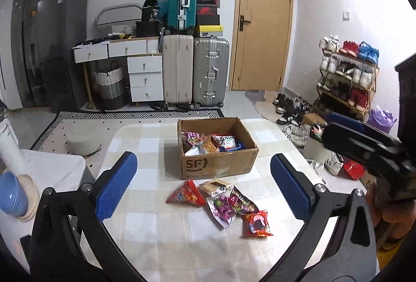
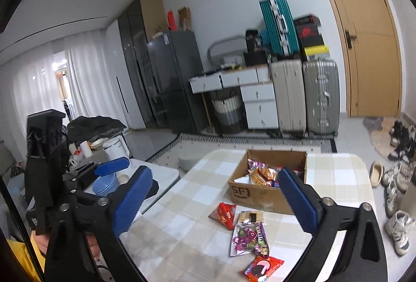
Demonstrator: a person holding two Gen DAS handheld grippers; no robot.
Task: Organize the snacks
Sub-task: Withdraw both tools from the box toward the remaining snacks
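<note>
An open cardboard box (image 1: 218, 165) (image 2: 262, 196) with several snack packets inside stands on the checked table (image 1: 145, 139) (image 2: 197, 204). In front of it lie a red triangular packet (image 1: 186, 195) (image 2: 223, 214), a tan packet (image 1: 214, 185) (image 2: 251, 217), a purple packet (image 1: 228, 206) (image 2: 249, 237) and a red cookie packet (image 1: 256, 223) (image 2: 262, 267). My left gripper (image 1: 203, 157) hangs open above the near table edge with nothing between its pads. My right gripper (image 2: 215, 170) is also wide open and empty, to the right of the left one.
Left of the table, a white side table (image 1: 52, 167) holds blue bowls (image 1: 11, 201) (image 2: 105, 185) and a white kettle (image 2: 117, 148). A round stool (image 1: 83, 139) stands on the rug. Shoes (image 2: 397, 230) and a shoe rack (image 1: 348, 74) are on the right, suitcases (image 1: 195, 69) behind.
</note>
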